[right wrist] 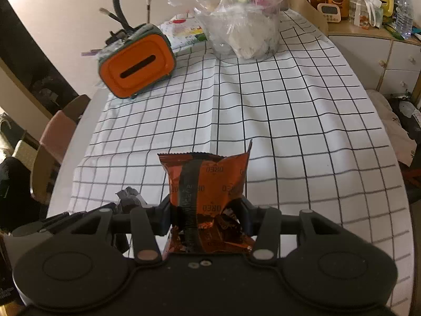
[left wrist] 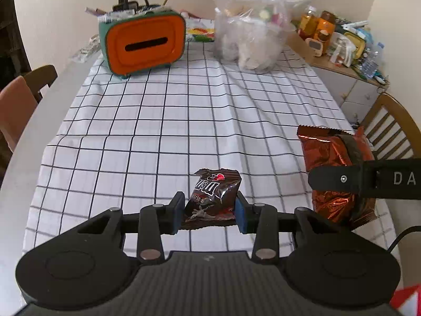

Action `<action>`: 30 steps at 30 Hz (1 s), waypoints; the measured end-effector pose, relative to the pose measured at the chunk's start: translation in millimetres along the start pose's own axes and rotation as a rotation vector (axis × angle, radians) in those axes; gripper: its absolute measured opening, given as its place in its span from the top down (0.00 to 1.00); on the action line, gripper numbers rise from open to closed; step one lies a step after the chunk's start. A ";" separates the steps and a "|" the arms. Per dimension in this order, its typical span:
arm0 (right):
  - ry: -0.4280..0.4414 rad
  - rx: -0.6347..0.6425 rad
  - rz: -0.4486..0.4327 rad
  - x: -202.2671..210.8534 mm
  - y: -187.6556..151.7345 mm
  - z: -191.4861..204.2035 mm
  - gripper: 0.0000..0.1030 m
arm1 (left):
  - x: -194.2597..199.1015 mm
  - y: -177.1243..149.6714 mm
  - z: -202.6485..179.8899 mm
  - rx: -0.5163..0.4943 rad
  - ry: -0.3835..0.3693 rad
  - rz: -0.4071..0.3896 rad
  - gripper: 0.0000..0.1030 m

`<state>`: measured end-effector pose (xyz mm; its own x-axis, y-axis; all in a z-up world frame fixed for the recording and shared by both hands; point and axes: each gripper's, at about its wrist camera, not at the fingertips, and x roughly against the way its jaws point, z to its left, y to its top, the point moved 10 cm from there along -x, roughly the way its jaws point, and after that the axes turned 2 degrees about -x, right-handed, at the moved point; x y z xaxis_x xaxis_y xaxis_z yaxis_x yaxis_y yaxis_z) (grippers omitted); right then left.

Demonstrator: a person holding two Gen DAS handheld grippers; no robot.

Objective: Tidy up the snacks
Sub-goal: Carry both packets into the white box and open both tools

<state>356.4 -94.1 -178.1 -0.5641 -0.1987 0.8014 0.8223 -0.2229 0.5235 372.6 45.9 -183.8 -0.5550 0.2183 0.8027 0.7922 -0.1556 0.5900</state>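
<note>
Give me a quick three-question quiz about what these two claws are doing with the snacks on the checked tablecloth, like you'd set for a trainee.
1. True or false: the left claw is shut on the dark brown M&M's packet.
2. Which snack does the right claw hold? A) a clear plastic bag B) the orange Oreo packet C) a bottle
3. Fill in: at the far end of the checked tablecloth, left of the clear plastic bag, stands an orange-fronted ____ with a slot.

Key:
1. True; its blue pads press both sides of the packet.
2. B.
3. Box, with a green shell.
</note>
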 end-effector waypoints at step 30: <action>0.101 0.073 0.050 157.0 -138.6 -42.7 0.53 | 155.5 -135.4 -114.1 -0.065 0.013 0.065 0.63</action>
<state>150.6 -135.1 -137.2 -0.5237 -0.3037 0.7959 0.8509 -0.1407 0.5062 150.0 -9.0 -129.0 -0.5070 0.1930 0.8401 0.8085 -0.2314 0.5411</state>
